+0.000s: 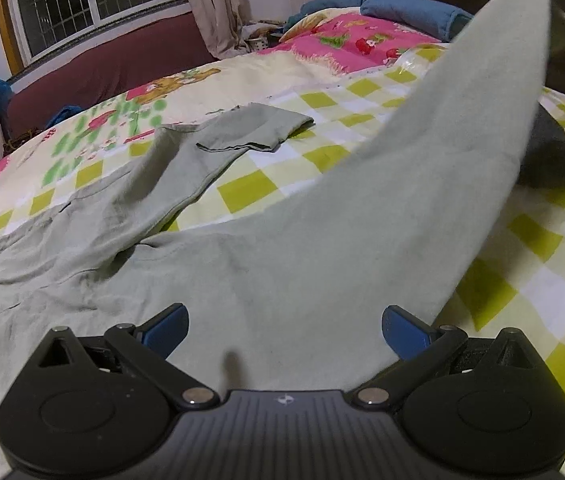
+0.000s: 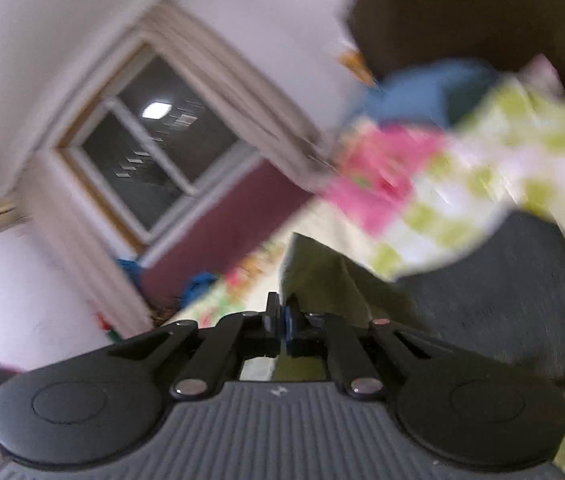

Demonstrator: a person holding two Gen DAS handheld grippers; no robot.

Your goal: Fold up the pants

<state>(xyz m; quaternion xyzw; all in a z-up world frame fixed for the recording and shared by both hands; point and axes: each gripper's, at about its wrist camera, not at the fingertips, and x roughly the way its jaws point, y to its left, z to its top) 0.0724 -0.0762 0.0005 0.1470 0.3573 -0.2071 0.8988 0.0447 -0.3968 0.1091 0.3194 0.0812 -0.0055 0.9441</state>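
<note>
Blue-padded fingers on your right gripper [image 2: 282, 320] are pinched shut on the hem of one leg of the sage-green pants [image 1: 282, 240], and the cloth bunches right past the tips. Your left gripper [image 1: 284, 330] has its fingers spread wide, parked low over the seat of the pants with nothing between them. From the left view that leg runs up taut to the top corner while the other leg [image 1: 218, 136] lies flat on the checked bedspread [image 1: 530, 288]. Looks like you're mid first fold: one leg is up, ready to go over its twin. Next you'd want to carry the hem across and lay it down edge to edge, maybe with the left pinning the waist so nothing drags.
</note>
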